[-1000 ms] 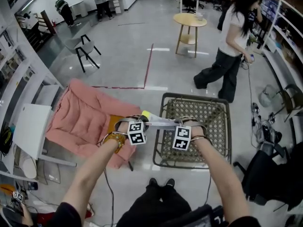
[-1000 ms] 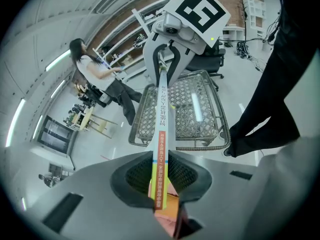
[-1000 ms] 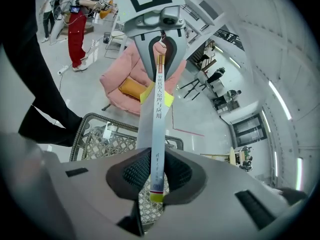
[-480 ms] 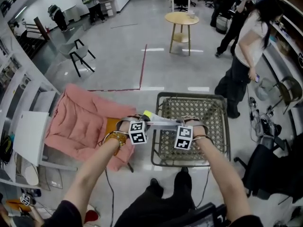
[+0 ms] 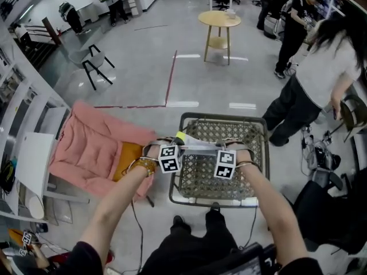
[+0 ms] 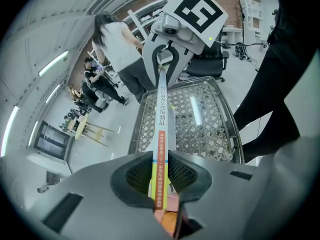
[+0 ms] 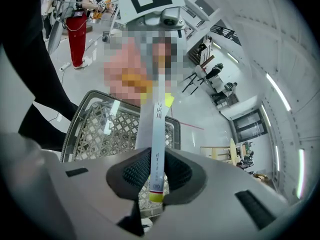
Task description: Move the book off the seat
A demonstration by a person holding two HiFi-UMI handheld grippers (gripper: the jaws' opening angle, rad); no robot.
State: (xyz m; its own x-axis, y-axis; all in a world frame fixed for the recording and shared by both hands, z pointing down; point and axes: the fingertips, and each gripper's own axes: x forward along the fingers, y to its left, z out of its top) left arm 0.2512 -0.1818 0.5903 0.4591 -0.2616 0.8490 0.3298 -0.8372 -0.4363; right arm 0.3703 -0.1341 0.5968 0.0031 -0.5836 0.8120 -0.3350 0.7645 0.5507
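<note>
A thin book (image 5: 198,147) with a white and yellow spine hangs level between my two grippers, above the near-left part of a woven metal-framed table (image 5: 255,173). My left gripper (image 5: 174,146) is shut on the book's left end, and in the left gripper view the spine (image 6: 162,134) runs out from between the pads (image 6: 176,173). Gripping the other end is my right gripper (image 5: 220,149), its jaws closed on the spine (image 7: 156,139). The pink cushioned seat (image 5: 94,148) lies to the left of the book, with an orange patch (image 5: 127,157) on it.
A person (image 5: 324,76) stands bent over close behind the woven table on the right. A round wooden table (image 5: 219,20) and a black chair (image 5: 92,62) stand further back. White shelving (image 5: 28,159) lines the left side. Cables and a dark office chair (image 5: 330,205) are at the right.
Both grippers keep their hold on the book over the woven table. The standing person has walked to the right and nearer. My view has shifted forward a little.
</note>
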